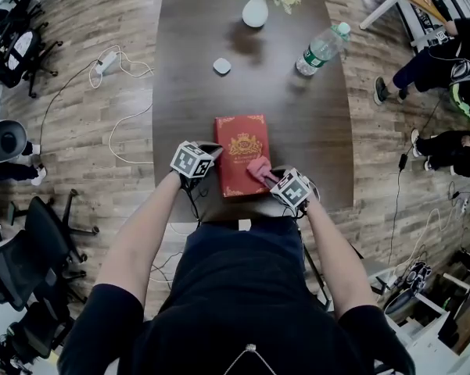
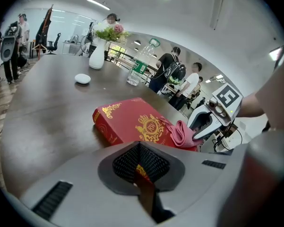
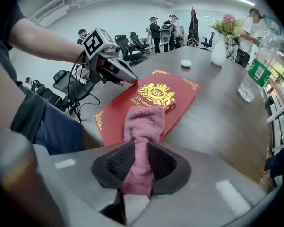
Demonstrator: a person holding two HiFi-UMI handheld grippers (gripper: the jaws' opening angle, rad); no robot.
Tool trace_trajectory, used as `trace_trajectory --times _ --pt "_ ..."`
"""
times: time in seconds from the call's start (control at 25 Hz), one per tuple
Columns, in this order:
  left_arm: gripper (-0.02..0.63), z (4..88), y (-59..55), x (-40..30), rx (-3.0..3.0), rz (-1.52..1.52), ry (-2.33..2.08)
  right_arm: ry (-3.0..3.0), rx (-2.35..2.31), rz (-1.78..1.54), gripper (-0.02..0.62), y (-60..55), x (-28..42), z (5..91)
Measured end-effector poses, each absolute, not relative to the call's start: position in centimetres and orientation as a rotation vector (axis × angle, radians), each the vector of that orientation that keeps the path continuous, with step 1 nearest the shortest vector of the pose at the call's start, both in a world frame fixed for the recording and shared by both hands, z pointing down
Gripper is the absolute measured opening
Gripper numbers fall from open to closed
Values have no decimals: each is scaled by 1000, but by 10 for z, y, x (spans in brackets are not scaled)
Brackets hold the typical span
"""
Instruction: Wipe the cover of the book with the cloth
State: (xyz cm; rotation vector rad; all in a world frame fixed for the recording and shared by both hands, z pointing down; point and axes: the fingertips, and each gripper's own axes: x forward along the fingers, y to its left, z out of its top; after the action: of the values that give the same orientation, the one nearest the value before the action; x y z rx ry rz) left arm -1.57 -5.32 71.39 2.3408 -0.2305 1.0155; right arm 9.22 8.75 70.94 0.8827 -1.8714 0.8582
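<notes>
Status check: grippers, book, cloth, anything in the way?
Left gripper shut on the book, at its edge. Right gripper shut on the pink cloth, its free end lying on the cover. Bottle, vase, white puck stand clear.

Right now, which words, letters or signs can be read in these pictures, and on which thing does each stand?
"RW": in the gold crest on the red hardcover book.
"A Treasury": gold line under that crest; the next line starts "World", and the rest cannot be read beside the pink terry cloth.
Green label on the clear plastic bottle: too blurred to read.
</notes>
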Motion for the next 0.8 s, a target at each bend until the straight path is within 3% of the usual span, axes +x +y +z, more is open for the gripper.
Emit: trace_trajectory --times 0.8 --pt "-5 720 -57 -13 2312 1021 -229 -1875 880 850 97 88 93 710"
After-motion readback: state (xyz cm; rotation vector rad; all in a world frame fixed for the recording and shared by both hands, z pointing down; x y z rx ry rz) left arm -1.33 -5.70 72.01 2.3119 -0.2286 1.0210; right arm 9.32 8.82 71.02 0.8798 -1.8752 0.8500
